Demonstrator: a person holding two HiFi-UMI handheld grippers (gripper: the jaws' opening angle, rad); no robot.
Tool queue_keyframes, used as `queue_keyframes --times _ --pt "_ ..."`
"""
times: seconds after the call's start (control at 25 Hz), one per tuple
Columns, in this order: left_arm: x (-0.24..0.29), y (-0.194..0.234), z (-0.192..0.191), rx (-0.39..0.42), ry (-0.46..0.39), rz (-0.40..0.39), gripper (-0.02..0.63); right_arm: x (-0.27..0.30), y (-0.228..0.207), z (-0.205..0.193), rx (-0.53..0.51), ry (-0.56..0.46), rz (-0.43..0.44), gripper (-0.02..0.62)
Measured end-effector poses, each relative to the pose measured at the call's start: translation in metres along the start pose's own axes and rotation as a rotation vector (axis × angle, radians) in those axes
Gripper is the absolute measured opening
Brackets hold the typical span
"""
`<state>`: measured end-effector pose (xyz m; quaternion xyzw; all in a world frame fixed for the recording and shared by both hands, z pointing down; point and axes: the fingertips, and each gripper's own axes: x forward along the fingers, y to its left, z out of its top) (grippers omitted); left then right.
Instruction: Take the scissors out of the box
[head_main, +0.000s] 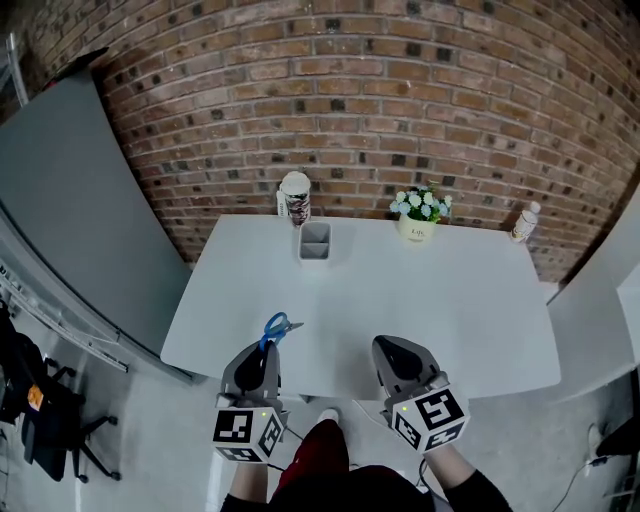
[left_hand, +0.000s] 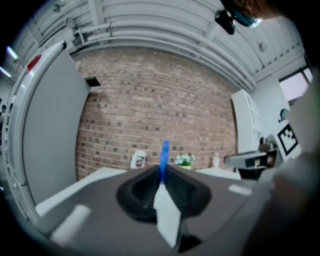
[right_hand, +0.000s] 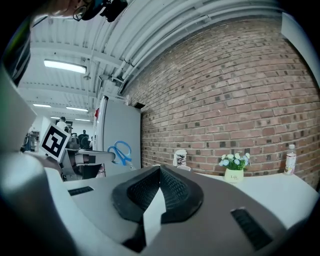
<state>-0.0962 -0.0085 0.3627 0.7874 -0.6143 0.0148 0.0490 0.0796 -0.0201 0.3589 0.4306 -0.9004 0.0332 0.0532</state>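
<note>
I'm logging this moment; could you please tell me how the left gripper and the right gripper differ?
The left gripper is shut on the scissors, whose blue handles stick out ahead of it; the right gripper has its jaws together on nothing. In the head view the left gripper slants slightly rightward, the right gripper leftward. Both are at the table's near edge and face the brick wall.

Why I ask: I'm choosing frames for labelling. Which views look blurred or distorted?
Left gripper view: dim and soft, the scissors a blurred blue streak. Right gripper view: sharper, brighter, the brick wall bowed by the wide lens. Head view: sharp, evenly lit, the table edges curved.
</note>
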Motion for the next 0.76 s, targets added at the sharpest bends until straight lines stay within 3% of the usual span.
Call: queue_keyframes --times 0.76 --pt "-0.064 -0.023 -0.007 -0.01 -0.005 0.021 0.029 -0.055 0.027 -0.007 -0.004 0.009 0.007 0.008"
